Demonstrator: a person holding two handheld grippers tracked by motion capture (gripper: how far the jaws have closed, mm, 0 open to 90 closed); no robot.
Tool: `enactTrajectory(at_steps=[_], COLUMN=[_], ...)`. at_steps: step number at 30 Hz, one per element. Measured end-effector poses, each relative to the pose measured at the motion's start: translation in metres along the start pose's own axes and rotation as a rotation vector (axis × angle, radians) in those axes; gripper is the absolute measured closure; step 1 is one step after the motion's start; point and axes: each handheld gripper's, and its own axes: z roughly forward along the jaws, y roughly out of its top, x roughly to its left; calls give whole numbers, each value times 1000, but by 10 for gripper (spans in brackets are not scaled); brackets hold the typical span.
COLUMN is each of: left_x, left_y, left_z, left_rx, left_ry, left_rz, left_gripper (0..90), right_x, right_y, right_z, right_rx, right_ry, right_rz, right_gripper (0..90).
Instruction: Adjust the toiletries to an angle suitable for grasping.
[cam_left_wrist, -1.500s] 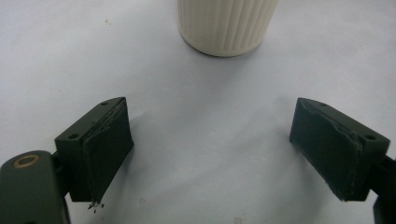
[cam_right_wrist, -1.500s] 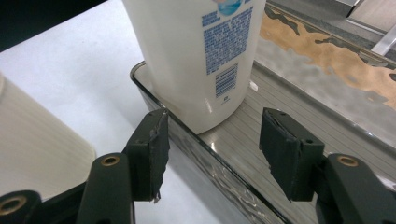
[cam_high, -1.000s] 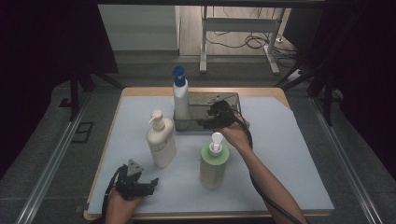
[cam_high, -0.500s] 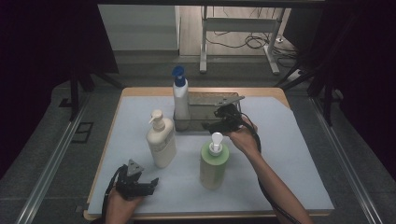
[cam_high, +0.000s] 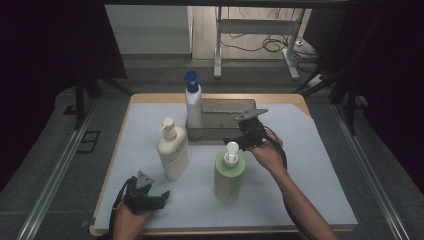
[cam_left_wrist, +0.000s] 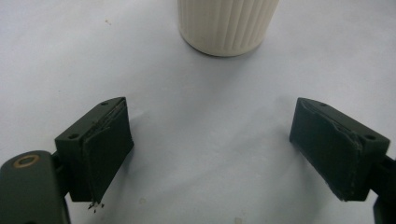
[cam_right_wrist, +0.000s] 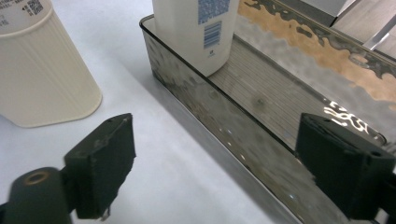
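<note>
Left gripper (cam_high: 159, 196), lower left of the high view: jaws spread, idle on the counter (cam_high: 310, 200). Green pump bottle (cam_high: 229, 175), centre: upright, loose. Right gripper (cam_high: 236, 142), just behind it: jaws just widened, nothing between; back yours off level. Spray bottle (cam_high: 193, 107), beyond: standing in the tray (cam_high: 225, 112), left end.

The surface (cam_high: 320, 165) is a wooden board covered by a pale sheet that leaves a strip of wood bare along the far edge. Against the middle of the far edge lies a dark clear tray (cam_high: 225, 116), with a blue-capped spray bottle (cam_high: 193, 107) standing in its left end. A cream pump bottle (cam_high: 172, 150) stands left of centre, just outside the tray. A green pump bottle (cam_high: 229, 173) stands near the middle, toward the near edge.
</note>
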Motion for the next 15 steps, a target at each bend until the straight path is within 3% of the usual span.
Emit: enactTrajectory(at_steps=[4, 15], left_x=[0, 0], left_y=[0, 0], left_z=[0, 0], left_rx=[0, 1], left_ry=[0, 0], left_rz=[0, 0], left_gripper=[123, 123], right_x=[-2, -4], right_y=[-6, -19], right_z=[-8, -29], right_rx=[7, 5], right_ry=[13, 8], right_rz=[17, 18], right_gripper=[40, 0])
